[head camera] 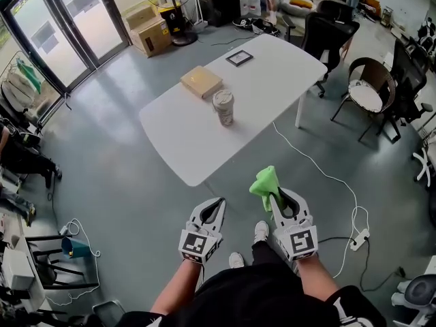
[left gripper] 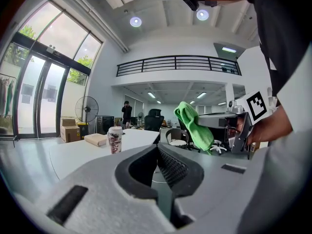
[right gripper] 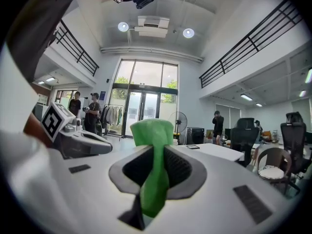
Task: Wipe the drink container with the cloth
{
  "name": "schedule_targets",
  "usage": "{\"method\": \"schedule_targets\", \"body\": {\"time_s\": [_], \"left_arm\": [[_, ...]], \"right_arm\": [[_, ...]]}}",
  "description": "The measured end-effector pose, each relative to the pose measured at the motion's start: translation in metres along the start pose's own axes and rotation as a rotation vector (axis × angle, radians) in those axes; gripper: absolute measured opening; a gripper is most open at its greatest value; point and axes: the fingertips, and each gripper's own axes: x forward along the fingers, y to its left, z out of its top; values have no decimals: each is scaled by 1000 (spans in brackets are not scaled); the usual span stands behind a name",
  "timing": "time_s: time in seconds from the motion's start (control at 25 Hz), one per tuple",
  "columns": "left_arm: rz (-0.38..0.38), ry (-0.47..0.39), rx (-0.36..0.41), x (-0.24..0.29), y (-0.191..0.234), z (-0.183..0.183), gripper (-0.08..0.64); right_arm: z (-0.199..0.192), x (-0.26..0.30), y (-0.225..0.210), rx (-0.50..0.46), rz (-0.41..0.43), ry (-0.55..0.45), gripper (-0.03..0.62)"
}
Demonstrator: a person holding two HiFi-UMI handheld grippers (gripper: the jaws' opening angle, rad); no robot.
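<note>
Pinching cloth (head camera: 264,182) in R gripper (head camera: 277,197) fingers, L gripper (head camera: 216,206) fingers closed, cup (head camera: 223,107) off table (head camera: 178,136) edges

Bare floor (head camera: 136,182) up to white table (head camera: 184,142), cup (head camera: 223,107) reachable from near edge, box (head camera: 201,82) just behind

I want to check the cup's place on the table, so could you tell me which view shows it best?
The head view: the cup stands whole on the white table, near a flat box. The left gripper view shows the cup small and side-on; in the right gripper view I cannot make it out.
</note>
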Motion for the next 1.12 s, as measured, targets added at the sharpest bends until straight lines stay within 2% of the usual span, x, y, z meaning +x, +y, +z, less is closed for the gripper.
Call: {"method": "schedule_targets", "body": {"time_s": [0.16, 0.68, 0.92, 1.12], "left_arm": [[0, 12, 39, 35, 7, 9, 12], [63, 32, 29, 122, 10, 35, 12], [115, 38, -6, 132, 20, 34, 12], [131, 38, -14, 139, 37, 34, 12]], "right_arm": [[5, 22, -32, -2, 0, -9, 74], [14, 68, -116, -43, 91, -42, 74], [9, 89, -128, -31, 120, -39, 74], [11, 119, -129, -64, 154, -53, 74]]}}
